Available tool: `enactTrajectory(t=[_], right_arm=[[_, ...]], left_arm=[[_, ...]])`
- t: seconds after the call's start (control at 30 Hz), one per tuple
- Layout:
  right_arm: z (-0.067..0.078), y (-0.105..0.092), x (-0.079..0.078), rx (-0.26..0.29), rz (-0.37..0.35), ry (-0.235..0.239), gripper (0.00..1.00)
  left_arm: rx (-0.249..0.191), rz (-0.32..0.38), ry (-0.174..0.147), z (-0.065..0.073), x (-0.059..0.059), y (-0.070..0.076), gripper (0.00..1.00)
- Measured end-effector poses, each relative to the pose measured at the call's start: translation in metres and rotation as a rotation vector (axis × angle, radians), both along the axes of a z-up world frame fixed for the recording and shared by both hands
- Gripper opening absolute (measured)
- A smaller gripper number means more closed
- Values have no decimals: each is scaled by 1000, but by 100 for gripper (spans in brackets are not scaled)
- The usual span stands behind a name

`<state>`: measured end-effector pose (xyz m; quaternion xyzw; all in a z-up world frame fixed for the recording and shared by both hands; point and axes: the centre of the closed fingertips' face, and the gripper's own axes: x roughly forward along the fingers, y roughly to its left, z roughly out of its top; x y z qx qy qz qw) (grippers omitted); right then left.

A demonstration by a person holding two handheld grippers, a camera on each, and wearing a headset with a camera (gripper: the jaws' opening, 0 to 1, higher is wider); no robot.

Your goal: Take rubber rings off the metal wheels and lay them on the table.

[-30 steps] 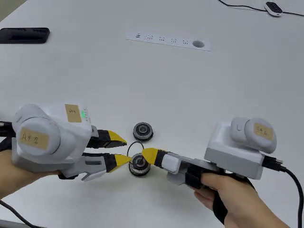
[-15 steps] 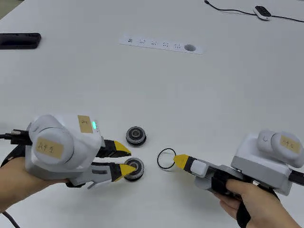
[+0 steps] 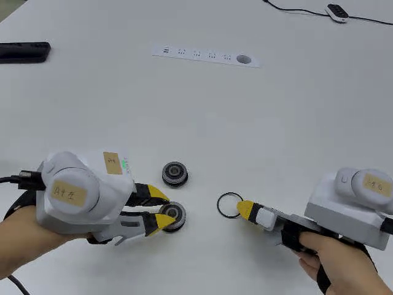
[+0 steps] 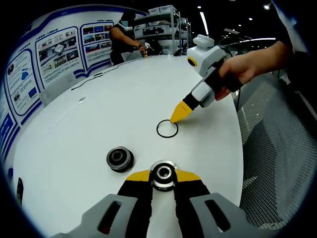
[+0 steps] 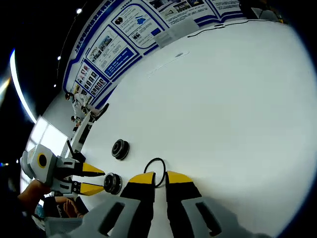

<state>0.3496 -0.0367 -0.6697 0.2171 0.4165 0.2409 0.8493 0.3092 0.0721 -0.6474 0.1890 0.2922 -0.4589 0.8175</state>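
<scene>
My right gripper has its jaws pressed almost together, pinching the near side of the ring. The ring looks to be lying flat on the surface, close to the near edge and a little right of the middle. So this ring is off and as good as laid down; I judge the step in hand to be the letting go.

My left gripper is clamped on a wheel, one yellow tip on each side of it, near the same near edge and left of the ring. The wheel and ring are apart. In the left gripper view this wheel shows a bright metal rim, so I take it for the one already stripped.

Just beyond it, toward the middle of the surface, stands the other wheel. It touches nothing. Its outside looks dark all round, so I judge its ring is on it and that about half the task is left.

A white strip lies far off along the far edge, out of my way.

Next I would spread the right jaws and draw them straight back, so the ring is not dragged along. Then the left gripper needs to release the bare wheel and steady the other one, while the right picks at its rubber edge. The ring is thin and springy, so the pull should be slow.
</scene>
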Motion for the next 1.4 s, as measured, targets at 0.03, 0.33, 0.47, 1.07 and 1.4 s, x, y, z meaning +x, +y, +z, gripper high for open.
enactTrajectory(t=[0.03,0.33,0.47,1.07,1.4], right_arm=[[0,-1,0,-2,-1,-4,10],[7,-7,4,-1,-22,-35,13],[11,-3,3,28,-23,-33,13],[26,34,-14,140,66,-18,12],[28,63,-28,204,174,-13,20]], left_arm=[[1,-2,-1,0,0,0,16],[5,-12,-1,-1,0,-2,16],[5,-20,1,-1,-1,-5,17],[16,-24,19,-6,1,-5,14],[21,-36,30,-7,1,-5,14]])
